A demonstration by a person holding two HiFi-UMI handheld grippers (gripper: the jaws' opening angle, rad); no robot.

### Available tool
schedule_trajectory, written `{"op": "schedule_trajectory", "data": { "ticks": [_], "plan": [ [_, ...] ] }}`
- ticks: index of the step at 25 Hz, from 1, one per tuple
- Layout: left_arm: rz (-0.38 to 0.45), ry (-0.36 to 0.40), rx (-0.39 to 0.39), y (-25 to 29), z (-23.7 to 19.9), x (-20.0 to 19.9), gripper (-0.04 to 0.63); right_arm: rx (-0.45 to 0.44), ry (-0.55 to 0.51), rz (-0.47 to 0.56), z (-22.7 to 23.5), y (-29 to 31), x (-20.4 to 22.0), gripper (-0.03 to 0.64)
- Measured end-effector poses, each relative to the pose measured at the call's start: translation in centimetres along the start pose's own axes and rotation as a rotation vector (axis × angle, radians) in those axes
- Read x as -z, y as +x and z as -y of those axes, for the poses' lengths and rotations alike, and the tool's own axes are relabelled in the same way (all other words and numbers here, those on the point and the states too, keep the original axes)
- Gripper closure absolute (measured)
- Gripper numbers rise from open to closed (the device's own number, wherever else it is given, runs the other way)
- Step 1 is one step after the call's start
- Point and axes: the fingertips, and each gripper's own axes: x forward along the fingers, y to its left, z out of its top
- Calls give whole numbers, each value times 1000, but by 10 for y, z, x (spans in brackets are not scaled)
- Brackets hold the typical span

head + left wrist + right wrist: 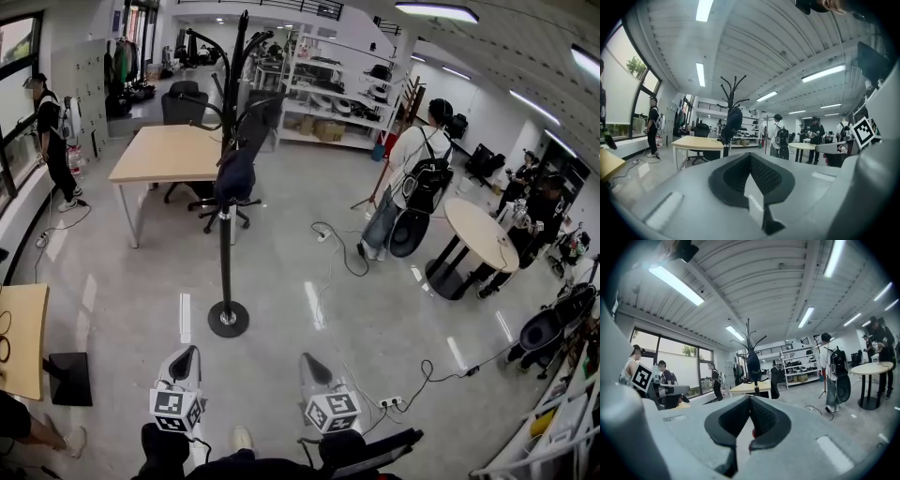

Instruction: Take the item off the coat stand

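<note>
A black coat stand rises from a round base on the grey floor ahead of me. A dark blue item hangs from it at mid height. Both grippers sit low in the head view, well short of the stand and apart from it. My left gripper points at the base, jaws together and empty. My right gripper is beside it, also shut with nothing held. In the left gripper view the stand and the item stand far beyond the left gripper. The right gripper view shows the item beyond the right gripper.
A wooden table and an office chair stand just behind the stand. A person with a backpack is beside a round table at the right. Cables and a power strip lie on the floor. Another desk is at the left.
</note>
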Motion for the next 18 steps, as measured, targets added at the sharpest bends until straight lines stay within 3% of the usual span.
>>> {"op": "schedule_trajectory", "data": {
  "ticks": [18],
  "plan": [
    [6,1,28,65,-47,-6,594,38,3,12,10,74,-14,615]
  ]
}}
